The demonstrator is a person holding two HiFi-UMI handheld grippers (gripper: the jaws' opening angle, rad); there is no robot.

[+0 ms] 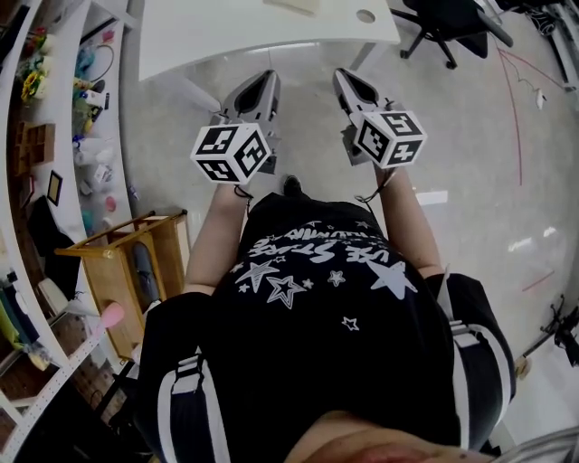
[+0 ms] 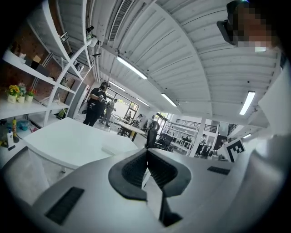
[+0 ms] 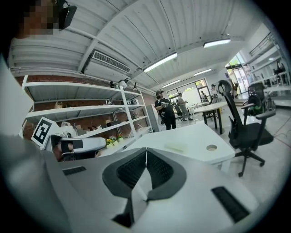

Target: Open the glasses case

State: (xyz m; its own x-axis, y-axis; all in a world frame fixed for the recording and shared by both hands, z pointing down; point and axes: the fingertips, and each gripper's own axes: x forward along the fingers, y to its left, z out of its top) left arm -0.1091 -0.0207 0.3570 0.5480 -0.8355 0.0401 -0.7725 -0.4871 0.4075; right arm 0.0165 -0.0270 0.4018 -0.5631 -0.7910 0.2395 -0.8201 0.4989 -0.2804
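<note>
From the head view, the left tool (image 1: 268, 78) and right tool (image 1: 343, 75) are held out side by side above the floor, short of the white desk (image 1: 226, 36). A pale flat oblong (image 1: 294, 4), seemingly the glasses case, lies at the desk's far edge, well apart from both. In the left gripper view, the left tool is clenched on nothing, its ribbed pads meeting, with the desk and that oblong beyond. In the right gripper view, the right tool is likewise clenched and empty, with the oblong ahead on the desk near a round hole (image 3: 211, 147).
</note>
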